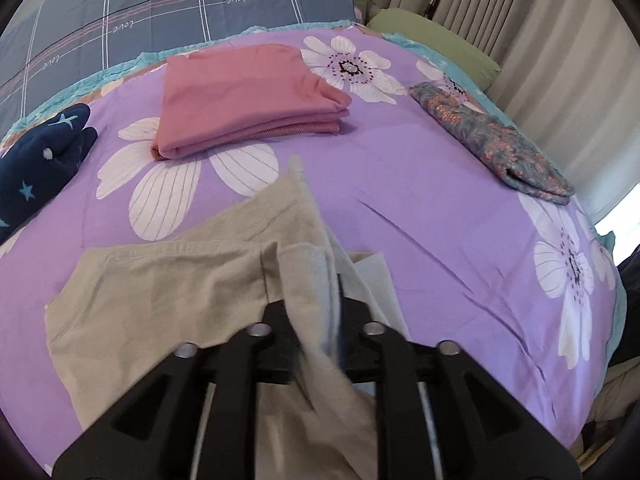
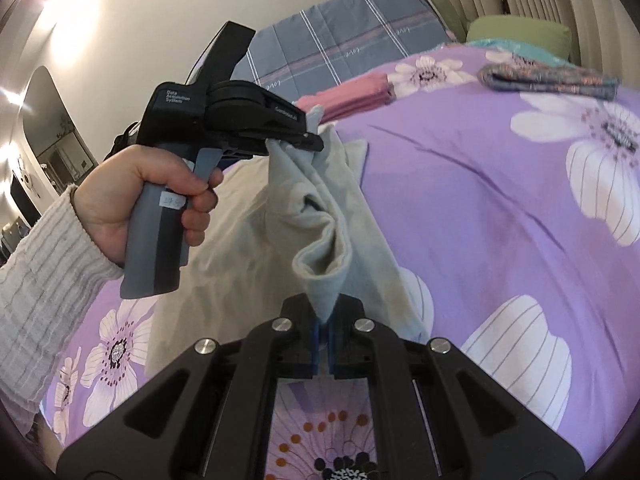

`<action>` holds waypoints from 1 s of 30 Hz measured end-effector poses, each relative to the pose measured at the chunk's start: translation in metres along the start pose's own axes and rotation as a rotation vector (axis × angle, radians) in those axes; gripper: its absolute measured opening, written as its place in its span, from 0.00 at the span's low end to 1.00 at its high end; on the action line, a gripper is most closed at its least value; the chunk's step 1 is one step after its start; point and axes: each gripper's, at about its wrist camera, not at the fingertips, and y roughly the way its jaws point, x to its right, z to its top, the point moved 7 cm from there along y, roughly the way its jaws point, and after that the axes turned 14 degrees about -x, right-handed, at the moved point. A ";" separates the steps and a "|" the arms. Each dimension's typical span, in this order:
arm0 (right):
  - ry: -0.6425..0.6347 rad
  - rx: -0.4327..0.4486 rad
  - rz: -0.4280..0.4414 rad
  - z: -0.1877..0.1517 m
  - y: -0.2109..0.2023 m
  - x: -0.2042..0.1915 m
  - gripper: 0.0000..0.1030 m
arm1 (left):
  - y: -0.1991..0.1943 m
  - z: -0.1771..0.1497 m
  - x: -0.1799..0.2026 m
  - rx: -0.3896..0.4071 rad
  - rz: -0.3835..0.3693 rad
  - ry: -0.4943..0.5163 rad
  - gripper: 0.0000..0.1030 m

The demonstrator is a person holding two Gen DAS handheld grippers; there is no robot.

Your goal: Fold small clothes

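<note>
Beige garment [image 2: 320, 216] pinched btwn left gripper [image 2: 296, 138], right gripper [image 2: 325, 320]

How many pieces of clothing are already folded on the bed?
2. A pink folded garment lies near the bed's far end, by the plaid quilt; a floral folded garment lies toward the far right edge. The beige garment is not yet folded. Others may be out of view.

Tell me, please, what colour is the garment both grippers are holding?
The garment is pale beige, plain, clearest in the left wrist view.
</note>
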 end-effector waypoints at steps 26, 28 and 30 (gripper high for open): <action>0.176 -0.098 0.230 -0.002 0.003 0.017 0.03 | -0.068 -0.263 -0.017 0.097 0.142 0.097 0.80; 0.180 -0.083 0.256 0.002 -0.004 0.014 0.03 | -0.064 -0.268 -0.024 0.090 0.201 0.089 0.80; 0.179 -0.071 0.271 0.007 -0.010 0.012 0.03 | -0.063 -0.268 -0.029 0.095 0.217 0.075 0.80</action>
